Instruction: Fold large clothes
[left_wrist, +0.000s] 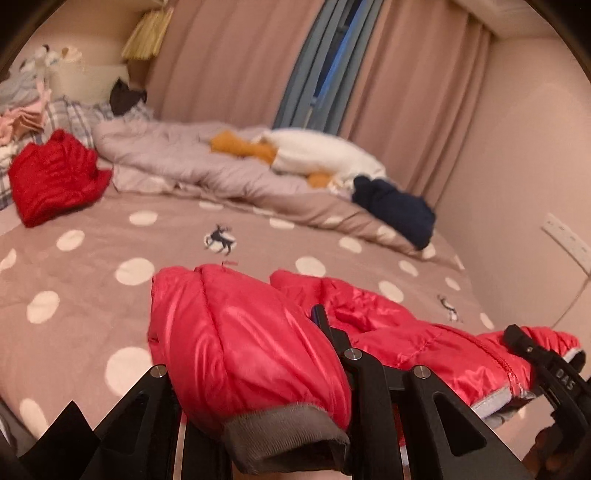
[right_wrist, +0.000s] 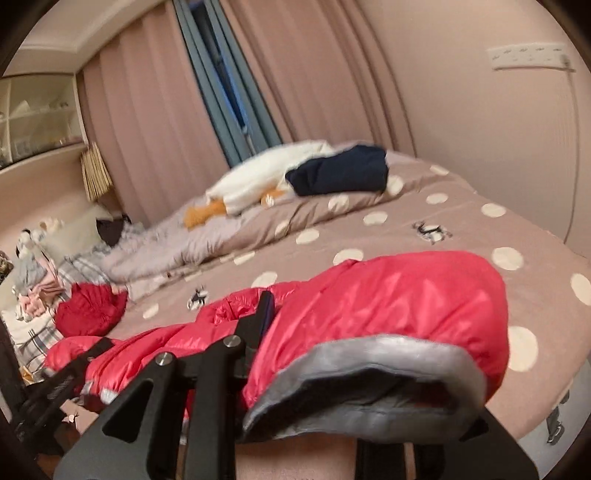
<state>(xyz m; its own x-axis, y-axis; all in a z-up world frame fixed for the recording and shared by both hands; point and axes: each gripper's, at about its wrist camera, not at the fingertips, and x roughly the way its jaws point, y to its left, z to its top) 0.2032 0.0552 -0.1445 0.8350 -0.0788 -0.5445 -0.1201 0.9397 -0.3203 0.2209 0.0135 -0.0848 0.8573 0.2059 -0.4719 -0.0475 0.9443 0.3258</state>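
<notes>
A red puffer jacket with grey cuffs hangs stretched between my two grippers over the near edge of the polka-dot bed. My left gripper is shut on one sleeve, whose grey cuff droops toward the camera. One black finger shows and the other is hidden under the sleeve. My right gripper is shut on the other sleeve, whose grey cuff bulges in front. In the left wrist view the right gripper clamps the jacket's far end. The left gripper shows at the left of the right wrist view.
A folded red garment lies at the bed's left, beside a pile of clothes. A rumpled duvet carries a white and orange plush and a navy garment. Curtains stand behind; a wall with a socket strip is right.
</notes>
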